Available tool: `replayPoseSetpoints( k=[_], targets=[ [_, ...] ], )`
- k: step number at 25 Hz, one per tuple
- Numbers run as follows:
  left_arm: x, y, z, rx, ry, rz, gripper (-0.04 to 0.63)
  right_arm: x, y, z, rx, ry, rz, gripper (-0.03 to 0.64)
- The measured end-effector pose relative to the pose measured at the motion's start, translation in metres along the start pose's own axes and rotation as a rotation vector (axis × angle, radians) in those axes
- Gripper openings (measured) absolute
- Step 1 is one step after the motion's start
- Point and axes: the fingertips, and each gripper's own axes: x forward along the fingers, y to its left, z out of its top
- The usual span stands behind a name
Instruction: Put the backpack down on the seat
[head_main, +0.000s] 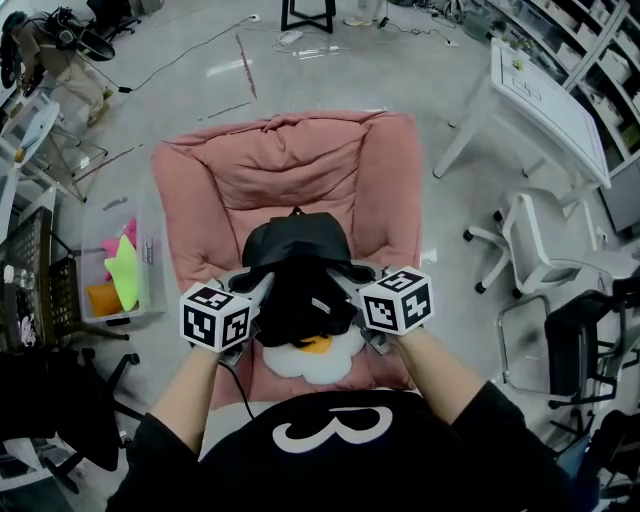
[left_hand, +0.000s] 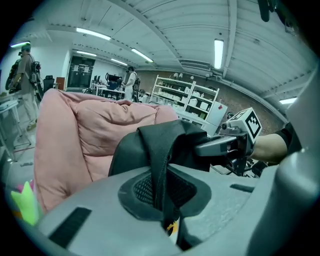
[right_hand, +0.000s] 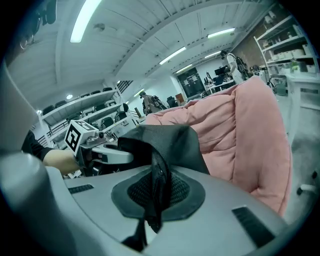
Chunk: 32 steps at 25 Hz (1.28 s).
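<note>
A black backpack (head_main: 296, 268) hangs between my two grippers, over the front of the pink padded seat (head_main: 290, 165). My left gripper (head_main: 256, 290) is shut on one black strap (left_hand: 160, 165), which runs up out of its jaws to the backpack (left_hand: 127, 150). My right gripper (head_main: 352, 282) is shut on the other strap (right_hand: 156, 182), at the backpack's (right_hand: 172, 140) right side. Each gripper shows in the other's view: the right gripper (left_hand: 212, 146) and the left gripper (right_hand: 111, 156). Whether the backpack's bottom touches the seat is hidden.
A white cushion with a yellow centre (head_main: 318, 358) lies at the seat's front edge under the backpack. A clear bin of coloured items (head_main: 120, 268) stands to the left. A white office chair (head_main: 548, 250), a white table (head_main: 545, 95) and a dark chair (head_main: 580, 345) are to the right.
</note>
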Motion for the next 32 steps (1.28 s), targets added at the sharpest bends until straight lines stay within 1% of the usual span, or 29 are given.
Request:
replayPoseSetpoints(
  k=[3,7,10,13,15,17,19,20,21,22,25,29,32],
  targets=[
    [0.015,0.013,-0.010,-0.018,0.031,0.009,0.014,0.015,-0.013,-0.009,0.001,0.028,-0.003,0.018],
    [0.028,0.028,-0.015,-0.022,0.033,0.017,0.014,0.032,-0.024,-0.014,0.027,0.018,0.005,0.018],
    [0.036,0.037,-0.017,-0.053,0.032,0.016,0.014,0.041,-0.030,-0.017,0.034,0.022,0.009,0.018],
    [0.041,0.048,-0.017,-0.069,0.024,0.044,0.041,0.049,-0.039,-0.014,0.051,0.011,-0.006,0.018],
    [0.045,0.056,-0.021,-0.097,0.034,0.060,0.064,0.053,-0.044,-0.011,0.058,-0.001,-0.027,0.023],
    [0.048,0.062,-0.029,-0.147,0.050,0.073,0.114,0.054,-0.047,-0.009,0.055,-0.006,-0.046,0.060],
    [0.046,0.068,-0.037,-0.184,0.054,0.090,0.177,0.053,-0.051,-0.010,0.053,-0.008,-0.077,0.126],
    [0.043,0.069,-0.040,-0.188,0.049,0.098,0.205,0.051,-0.053,-0.010,0.050,-0.009,-0.096,0.191],
    [0.040,0.070,-0.042,-0.184,0.042,0.103,0.246,0.050,-0.055,-0.011,0.044,-0.010,-0.112,0.234],
    [0.036,0.069,-0.045,-0.178,0.036,0.106,0.273,0.047,-0.056,-0.011,0.038,-0.010,-0.125,0.256],
    [0.027,0.060,-0.054,-0.177,0.029,0.092,0.295,0.037,-0.060,-0.015,0.041,-0.007,-0.144,0.268],
    [0.016,0.043,-0.057,-0.195,0.009,0.072,0.298,0.021,-0.046,-0.021,0.085,-0.016,-0.076,0.267],
    [0.005,0.025,-0.054,-0.228,-0.027,0.051,0.298,0.006,-0.024,-0.027,0.049,0.002,-0.029,0.267]
  ],
)
